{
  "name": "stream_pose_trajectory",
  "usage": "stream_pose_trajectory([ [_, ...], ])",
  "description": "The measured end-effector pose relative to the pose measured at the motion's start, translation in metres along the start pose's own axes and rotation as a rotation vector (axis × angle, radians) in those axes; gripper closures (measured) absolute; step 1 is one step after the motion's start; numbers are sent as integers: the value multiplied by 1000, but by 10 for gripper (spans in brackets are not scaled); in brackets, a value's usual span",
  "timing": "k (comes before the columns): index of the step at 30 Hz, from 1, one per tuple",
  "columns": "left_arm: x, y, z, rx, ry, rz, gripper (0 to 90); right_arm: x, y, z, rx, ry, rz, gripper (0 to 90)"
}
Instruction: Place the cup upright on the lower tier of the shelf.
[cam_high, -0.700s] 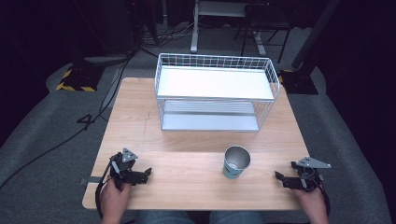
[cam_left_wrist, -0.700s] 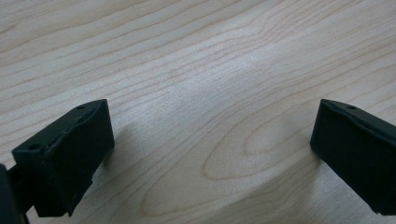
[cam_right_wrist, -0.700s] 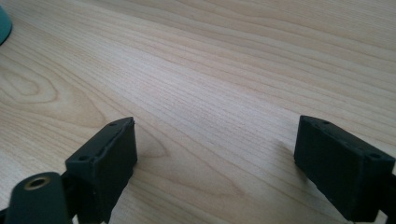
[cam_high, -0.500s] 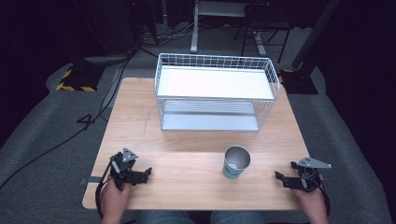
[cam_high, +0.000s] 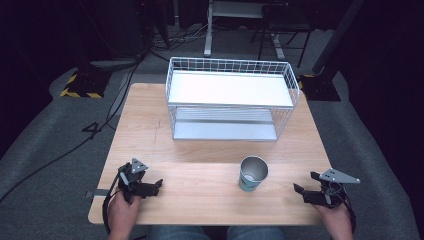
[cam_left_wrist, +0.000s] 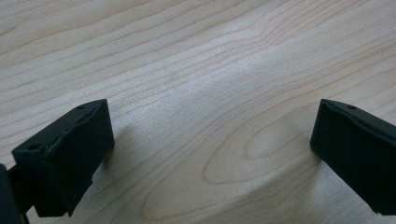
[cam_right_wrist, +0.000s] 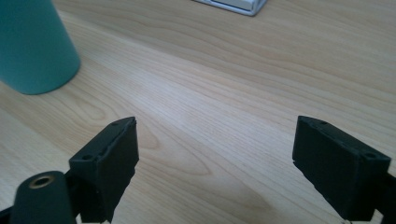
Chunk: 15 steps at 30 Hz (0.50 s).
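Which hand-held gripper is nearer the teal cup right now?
Right. The right hand-held gripper sits just to the right of the cup; the left hand-held gripper lies farther off to its left.

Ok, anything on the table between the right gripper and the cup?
No, just bare wooden table. The high view shows the right gripper apart from the cup, with nothing between them.

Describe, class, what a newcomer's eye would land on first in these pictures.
First, the white wire rack with two shelves at the far side of the wooden table. Next, the teal cup standing alone nearer the front. Last, the left tongs and right tongs, both open, at the front corners.
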<state>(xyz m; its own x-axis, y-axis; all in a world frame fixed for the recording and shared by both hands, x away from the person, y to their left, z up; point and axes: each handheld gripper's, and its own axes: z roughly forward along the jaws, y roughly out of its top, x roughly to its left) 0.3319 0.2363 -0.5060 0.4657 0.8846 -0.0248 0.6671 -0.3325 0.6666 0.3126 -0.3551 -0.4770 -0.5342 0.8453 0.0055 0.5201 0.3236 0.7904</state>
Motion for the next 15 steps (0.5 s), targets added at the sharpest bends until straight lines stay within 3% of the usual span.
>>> stream_pose_trajectory([
  [6,0,1,1,3,4,-2,1,12,6,-7,-19,25,-23,149],
  [15,0,2,2,3,5,-6,1,41,15,-13,-53,96,-57,149],
])
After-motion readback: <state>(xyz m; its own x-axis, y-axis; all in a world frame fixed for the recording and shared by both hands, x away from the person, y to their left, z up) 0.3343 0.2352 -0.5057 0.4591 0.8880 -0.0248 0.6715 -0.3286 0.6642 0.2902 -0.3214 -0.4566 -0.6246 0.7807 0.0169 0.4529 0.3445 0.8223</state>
